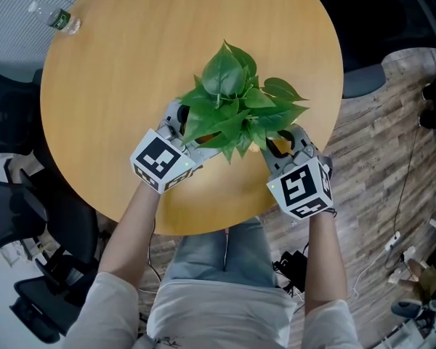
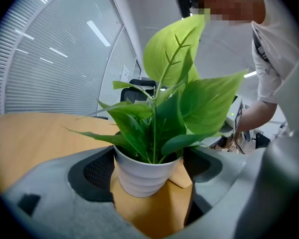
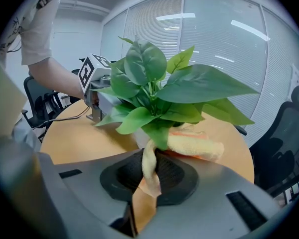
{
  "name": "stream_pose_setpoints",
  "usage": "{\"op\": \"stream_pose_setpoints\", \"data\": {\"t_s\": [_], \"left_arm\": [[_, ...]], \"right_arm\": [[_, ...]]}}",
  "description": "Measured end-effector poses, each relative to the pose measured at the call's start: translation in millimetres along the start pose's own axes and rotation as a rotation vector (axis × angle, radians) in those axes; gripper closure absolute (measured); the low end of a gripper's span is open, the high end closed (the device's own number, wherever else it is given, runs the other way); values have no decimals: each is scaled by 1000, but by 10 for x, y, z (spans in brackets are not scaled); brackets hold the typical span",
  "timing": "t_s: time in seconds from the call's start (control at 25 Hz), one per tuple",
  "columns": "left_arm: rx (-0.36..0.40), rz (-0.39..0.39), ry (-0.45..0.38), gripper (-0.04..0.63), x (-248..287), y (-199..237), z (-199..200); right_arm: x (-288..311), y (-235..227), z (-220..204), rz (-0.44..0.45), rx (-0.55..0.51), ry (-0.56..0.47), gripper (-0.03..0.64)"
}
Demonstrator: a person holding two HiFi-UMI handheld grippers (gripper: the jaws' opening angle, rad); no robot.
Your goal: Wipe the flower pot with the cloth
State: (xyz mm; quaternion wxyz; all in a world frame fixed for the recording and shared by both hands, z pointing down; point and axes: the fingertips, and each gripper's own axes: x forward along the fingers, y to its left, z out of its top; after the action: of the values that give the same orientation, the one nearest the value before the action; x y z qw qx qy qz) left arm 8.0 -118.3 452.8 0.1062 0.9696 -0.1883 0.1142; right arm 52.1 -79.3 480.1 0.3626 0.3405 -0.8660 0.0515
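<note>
Left gripper view. Shows the left tool (image 2: 150, 182) closed on a white ribbed flower pot (image 2: 142, 177), with 1 jaw at each side just under the rim. Reads as a steadying hold, not a lift. As for the pot: upright on the wooden table (image 2: 35, 133), base down, long axis vertical, mouth up, with a green plant (image 2: 174, 98) rising straight out of it. Cannot settle whether the orange flap (image 2: 184, 176) behind the pot is cloth or bare table.

Right gripper view. Shows the right tool (image 3: 147, 180) pinched tight on a twisted end of the yellow-orange cloth (image 3: 194, 144). Rest of it rolled up against the pot's side, tucked under the lowest leaves. Judging by that contact: wiping under way, with the cloth already at the pot. No dirt or clean patch visible to measure by, so no telling how much of the wall is done. Probably left to do: working the cloth round the other sides and the rim, then letting go.

Head view. Places the pot in the near half of the round table, between the 2 tools and itself hidden beneath the leaves. From above, axis pointing roughly at the camera, in keeping with an upright stand. Well apart, at the far edge: 1 water bottle (image 1: 58, 19) lying on its side.
</note>
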Motion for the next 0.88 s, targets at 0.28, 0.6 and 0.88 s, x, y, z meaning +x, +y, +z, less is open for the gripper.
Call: {"op": "stream_pose_setpoints", "data": {"t_s": [0.28, 0.6, 0.88], "left_arm": [[-19, 47, 3, 154, 12, 11, 3], [-71, 145, -16, 155, 25, -20, 9], [-71, 214, -22, 155, 32, -31, -3]], "right_arm": [[-5, 73, 10, 12, -1, -1, 571], [-13, 232, 10, 28, 5, -16, 571], [-1, 305, 22, 43, 5, -18, 571]]}}
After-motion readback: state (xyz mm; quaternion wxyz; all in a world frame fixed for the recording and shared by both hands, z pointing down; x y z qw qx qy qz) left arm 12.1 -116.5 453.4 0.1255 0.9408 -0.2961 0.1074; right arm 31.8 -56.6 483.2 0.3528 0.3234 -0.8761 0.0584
